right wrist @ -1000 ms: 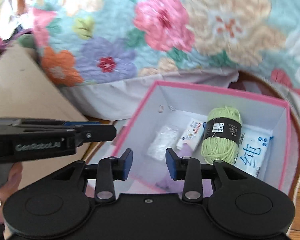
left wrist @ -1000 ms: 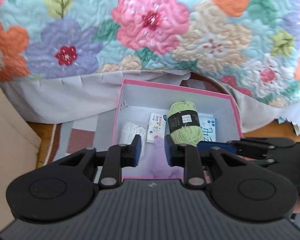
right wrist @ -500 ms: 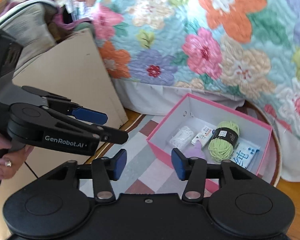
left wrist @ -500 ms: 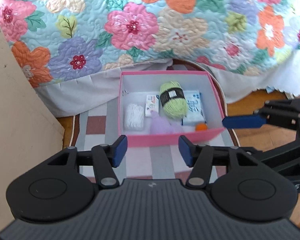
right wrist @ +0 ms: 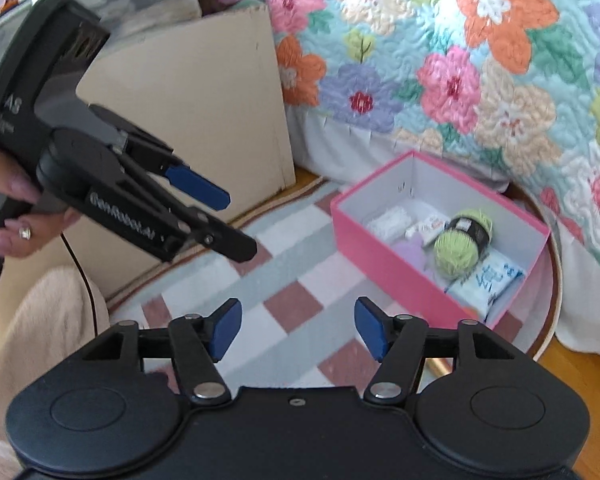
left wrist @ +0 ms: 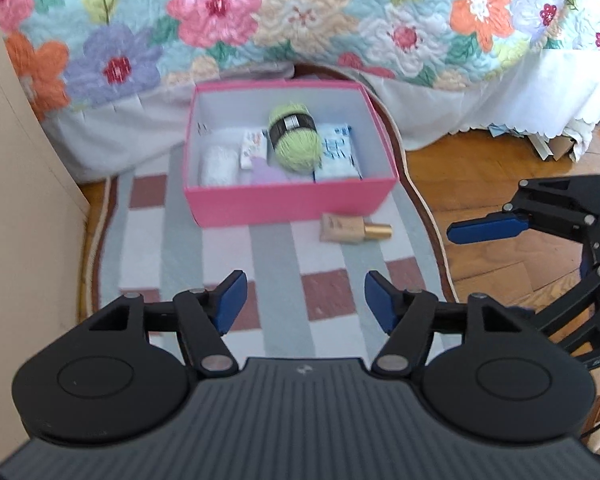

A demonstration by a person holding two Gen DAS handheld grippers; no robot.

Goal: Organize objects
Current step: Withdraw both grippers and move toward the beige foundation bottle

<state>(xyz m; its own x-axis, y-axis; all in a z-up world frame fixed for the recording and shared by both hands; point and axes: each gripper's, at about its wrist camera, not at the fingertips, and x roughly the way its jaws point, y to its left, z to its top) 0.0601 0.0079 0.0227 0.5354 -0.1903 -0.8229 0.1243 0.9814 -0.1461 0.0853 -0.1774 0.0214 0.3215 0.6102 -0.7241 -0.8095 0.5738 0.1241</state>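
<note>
rug (left wrist: 284, 248) holds box (left wrist: 284, 204) (beyond left tool (left wrist: 302, 300)).

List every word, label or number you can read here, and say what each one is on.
"GenRobot.AI": side of the left gripper, in the right wrist view.
"AS": partly cut off, on that gripper's handle.
Blue characters on the white packet: blurred, unreadable.
Band on the green yarn: too small.
Small carton: unreadable.

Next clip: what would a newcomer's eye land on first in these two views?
Probably the pink box on the striped rug, with a green yarn ball lying among packets inside. Behind it hangs a loud floral quilt. A beige tube lies alone on the rug just in front of the box.
</note>
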